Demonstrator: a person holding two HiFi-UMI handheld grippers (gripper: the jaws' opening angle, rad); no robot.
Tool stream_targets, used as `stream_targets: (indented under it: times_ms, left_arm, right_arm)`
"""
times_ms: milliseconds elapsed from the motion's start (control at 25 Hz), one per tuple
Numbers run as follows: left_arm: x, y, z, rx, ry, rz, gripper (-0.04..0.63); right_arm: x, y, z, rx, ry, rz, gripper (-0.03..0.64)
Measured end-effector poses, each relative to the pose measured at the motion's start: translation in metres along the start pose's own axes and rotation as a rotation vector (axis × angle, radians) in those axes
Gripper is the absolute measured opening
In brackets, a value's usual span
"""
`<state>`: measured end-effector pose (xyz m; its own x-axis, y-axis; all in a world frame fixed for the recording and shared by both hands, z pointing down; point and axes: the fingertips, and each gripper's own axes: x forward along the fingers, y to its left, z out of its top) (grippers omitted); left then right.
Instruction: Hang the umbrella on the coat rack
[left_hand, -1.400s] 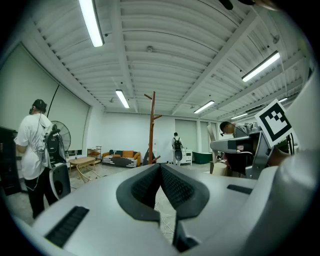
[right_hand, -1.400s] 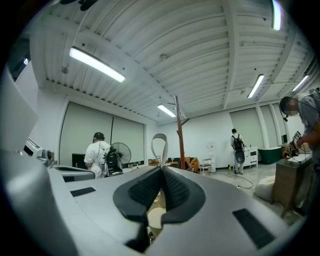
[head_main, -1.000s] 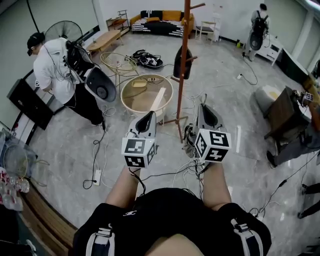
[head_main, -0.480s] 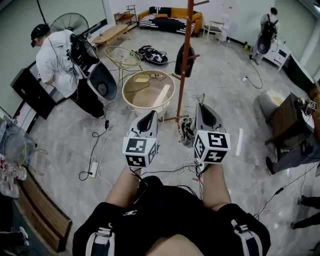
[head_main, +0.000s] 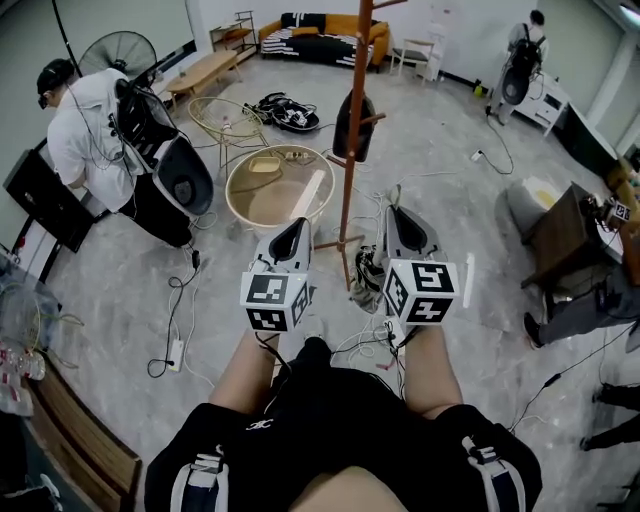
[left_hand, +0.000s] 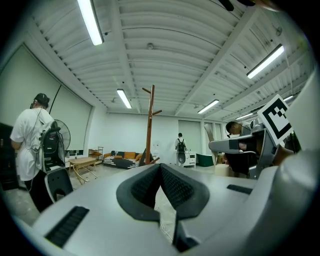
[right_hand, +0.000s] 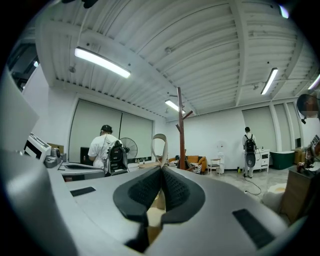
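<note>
From my seat the hazards run like this. A person (head_main: 85, 140) with a pack stands well off to the left, so only a wide swing that way worries me. The round tub (head_main: 240, 185) sits just left of the rack's foot, and a careless step in could knock it. My left claw (head_main: 296, 230) is pressed closed with nothing in it, so it can steady nothing as it stands. The rack (head_main: 349, 170) is a thin pole on spread feet. I judge a sideways nudge up high would rock it and shake off the dark folded shape on a low peg, which I take for the umbrella (head_main: 350, 125). That shape hangs well ahead of both claws, touched by neither. My right claw (head_main: 399, 213) is likewise closed on nothing. Loose cables (head_main: 365, 275) heaped by the rack's base could catch a foot. As for the make of things, the tub looks smooth, pale and shallow-walled. The claw pads are black textured rubber in hard grey shells. The rack is reddish-brown wood, round, with short angled pegs. The umbrella looks like limp black cloth, narrower at the top. The floor (head_main: 450, 150) is glossy grey stone, likely slippery.
</note>
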<state>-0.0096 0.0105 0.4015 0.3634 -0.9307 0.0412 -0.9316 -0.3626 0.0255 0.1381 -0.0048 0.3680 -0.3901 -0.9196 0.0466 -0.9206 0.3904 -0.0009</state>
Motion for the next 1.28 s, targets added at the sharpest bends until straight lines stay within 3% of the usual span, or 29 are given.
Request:
stream_targets:
  times_ms: [400, 720, 1000, 1280]
  left_arm:
    - [0.164, 0.077, 0.019, -0.003, -0.024, -0.069, 0.017]
    - [0.293, 0.154, 0.055, 0.003, -0.048, -0.116, 0.017]
    - [0.359, 0.198, 0.051, 0.008, -0.043, -0.142, 0.017]
    - [0.392, 0.209, 0.046, 0.024, -0.046, -0.129, 0.017]
  right_arm:
    - [0.161, -0.045, 0.025, -0.009, -0.036, -0.014, 0.017]
    - [0.300, -0.087, 0.098, -0.058, -0.141, -0.055, 0.016]
    - [0.386, -0.105, 0.147, -0.114, -0.208, -0.094, 0.016]
    - [0.437, -0.121, 0.161, -0.134, -0.190, -0.087, 0.017]
